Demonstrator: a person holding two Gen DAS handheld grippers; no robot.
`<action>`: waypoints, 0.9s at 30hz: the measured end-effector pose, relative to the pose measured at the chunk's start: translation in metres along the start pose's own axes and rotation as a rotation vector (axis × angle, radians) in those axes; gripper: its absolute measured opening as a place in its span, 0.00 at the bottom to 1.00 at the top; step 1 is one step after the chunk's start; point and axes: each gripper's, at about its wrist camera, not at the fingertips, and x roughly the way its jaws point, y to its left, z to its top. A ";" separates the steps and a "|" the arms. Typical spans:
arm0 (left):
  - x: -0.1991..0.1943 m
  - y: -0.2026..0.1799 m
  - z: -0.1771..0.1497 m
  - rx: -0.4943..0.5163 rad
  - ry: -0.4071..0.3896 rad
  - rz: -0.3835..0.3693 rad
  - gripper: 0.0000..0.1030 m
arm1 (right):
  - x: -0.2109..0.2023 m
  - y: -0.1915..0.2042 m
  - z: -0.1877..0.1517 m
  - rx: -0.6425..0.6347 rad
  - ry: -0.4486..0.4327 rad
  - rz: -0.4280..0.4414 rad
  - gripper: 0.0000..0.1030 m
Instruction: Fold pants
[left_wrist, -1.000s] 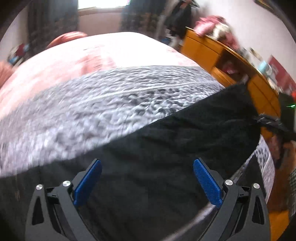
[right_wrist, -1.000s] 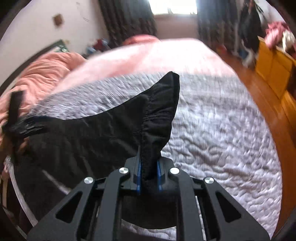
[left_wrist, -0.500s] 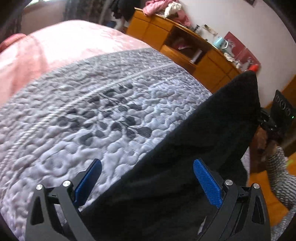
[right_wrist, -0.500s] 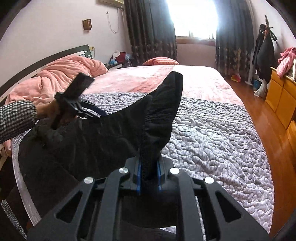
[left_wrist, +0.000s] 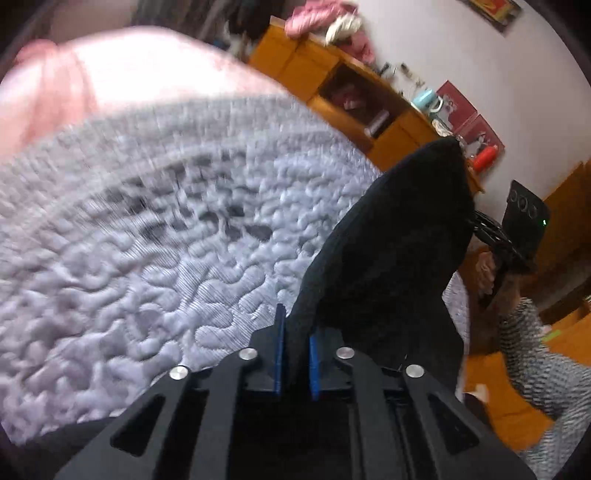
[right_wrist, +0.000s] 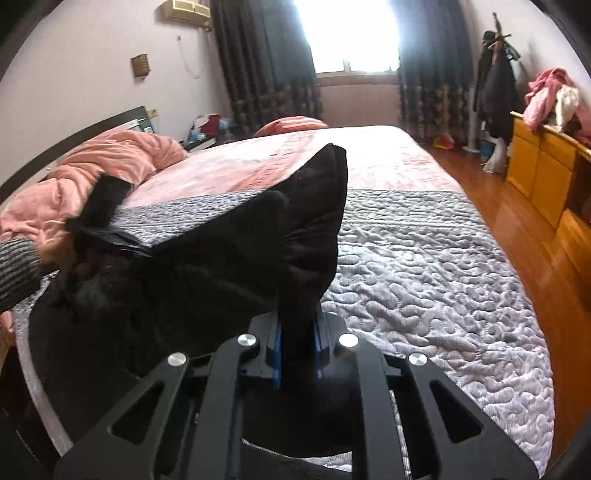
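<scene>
Left claw (left_wrist: 294, 356): blue pads closed on a pinch of the black pants (left_wrist: 399, 240). Its jaws have just been closing, with the cloth between them; a second ago they stood wide over the flat garment, nothing gripped. The pants now rise from the pads in a dark peak and slope away to the right.

Right claw (right_wrist: 297, 352): clamped on another fold of the same pants (right_wrist: 221, 266), which stands up in a soft point above the pads. This grip matches the earlier pictures.

Position: the garment is stretched between the two claws over the grey quilt (right_wrist: 424, 266) at the near edge of the bed; its lower part drapes toward that edge. Whether any of it lies on the quilt between the claws is hard to tell, the left view being blurred.

Handling, as judged: light, limp, thick-napped cloth; it sags and bunches, keeps no shape, and is unlikely to slip from the pads. It is not fragile. Best taken at the edges or corners, one claw at each end of the same hem or waistband, held taut so the fold falls straight
</scene>
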 end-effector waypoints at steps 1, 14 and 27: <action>-0.011 -0.015 -0.004 0.026 -0.040 0.053 0.08 | -0.002 0.003 0.000 0.004 -0.014 -0.016 0.11; -0.052 -0.231 -0.164 0.354 -0.148 0.597 0.08 | -0.061 0.044 -0.081 -0.010 -0.030 -0.104 0.21; 0.038 -0.218 -0.266 0.208 -0.052 0.675 0.08 | -0.082 -0.001 -0.222 0.264 0.303 -0.161 0.56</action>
